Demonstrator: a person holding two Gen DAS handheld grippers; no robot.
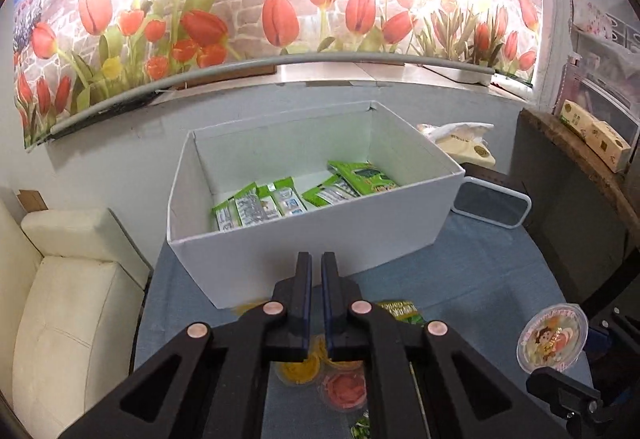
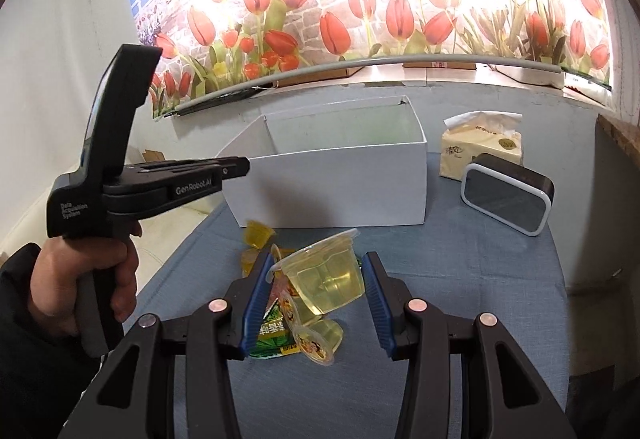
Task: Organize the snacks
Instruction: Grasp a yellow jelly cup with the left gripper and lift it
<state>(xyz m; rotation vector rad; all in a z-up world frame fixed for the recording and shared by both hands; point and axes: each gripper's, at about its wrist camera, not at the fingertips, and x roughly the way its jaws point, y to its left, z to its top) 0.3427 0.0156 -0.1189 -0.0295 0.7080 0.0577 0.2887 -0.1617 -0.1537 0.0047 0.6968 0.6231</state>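
A tulip mural [image 1: 280,11] fills the wall behind my bench [image 2: 460,279], which is covered in blue cloth. A cream sofa [image 1: 68,303] sits off the bench's left side.

My left claw [image 1: 317,271] is held level above the near edge of the bench, pointing at the white box [image 1: 304,255]; in the right wrist view I see the person's left hand [image 2: 100,279] wrapped around its pistol grip. Its fingers are drawn nearly together with only a thin slit between them, and nothing is caught there. Below it lie small jelly cups [image 1: 320,371], yellow and pink, and a green packet [image 1: 400,311].

My right claw [image 2: 320,271] is raised over the bench just short of the box, tilted slightly down. Its blue pads [image 2: 256,303] are spread wide yet pressing on both sides of a large jelly cup [image 2: 324,275] of clear yellow jelly, which hangs tilted between them, lid toward the left. Under it lie a smaller lidded jelly cup [image 2: 316,343] and more loose snacks.

The white box is open on top and holds green snack packets [image 1: 296,195] lying flat along its floor.

To the right of the box stand a tissue pack [image 2: 480,147] and a dark white-rimmed clock-like device [image 2: 508,199].
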